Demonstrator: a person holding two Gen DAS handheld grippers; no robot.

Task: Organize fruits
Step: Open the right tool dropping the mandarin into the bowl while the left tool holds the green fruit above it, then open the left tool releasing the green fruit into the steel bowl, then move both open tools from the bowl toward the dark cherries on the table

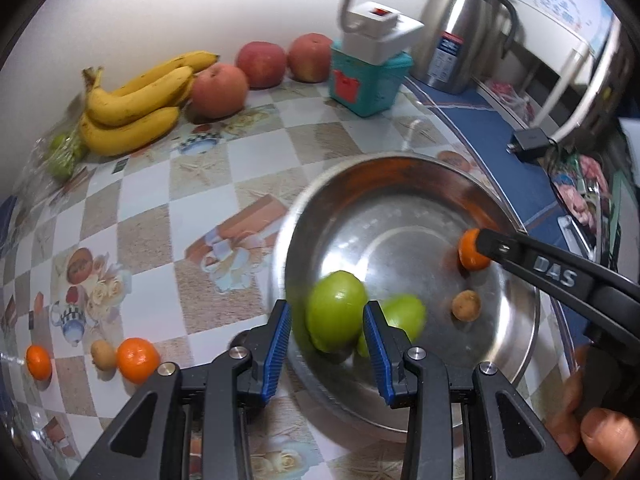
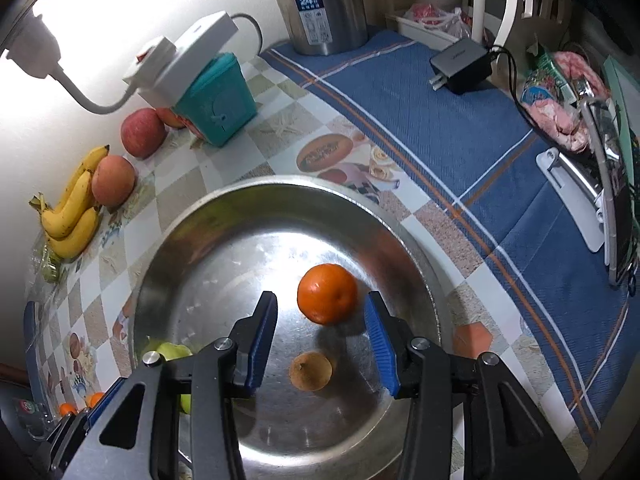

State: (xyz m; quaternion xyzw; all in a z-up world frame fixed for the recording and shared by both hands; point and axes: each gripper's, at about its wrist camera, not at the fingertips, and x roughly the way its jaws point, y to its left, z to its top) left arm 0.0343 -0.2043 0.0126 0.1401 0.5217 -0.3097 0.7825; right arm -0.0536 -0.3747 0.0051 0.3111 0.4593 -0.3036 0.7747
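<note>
Right wrist view, tangerine (image 2: 327,299) loose between parted right gripper (image 2: 320,336) fingers, left gripper (image 1: 326,344) jaws apart around green fruit (image 1: 337,316)

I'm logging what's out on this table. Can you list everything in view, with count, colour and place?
Round steel bowl: one, silver, on the checked tablecloth.
Orange mandarins: three; one in the bowl, two on the tablecloth.
Small brown round fruits: two; one in the bowl, one beside the loose mandarins.
Green round fruits: two, in the bowl.
Yellow bananas: one bunch, by the wall.
Red apples: three, by the wall.
Teal box: one, under a white gooseneck lamp.
Steel jug: one, on the blue cloth.
Black charger: one, on the blue cloth.
Left gripper: black and blue, open, over the green fruits.
Right gripper: open around the bowl's mandarin, not touching it.
</note>
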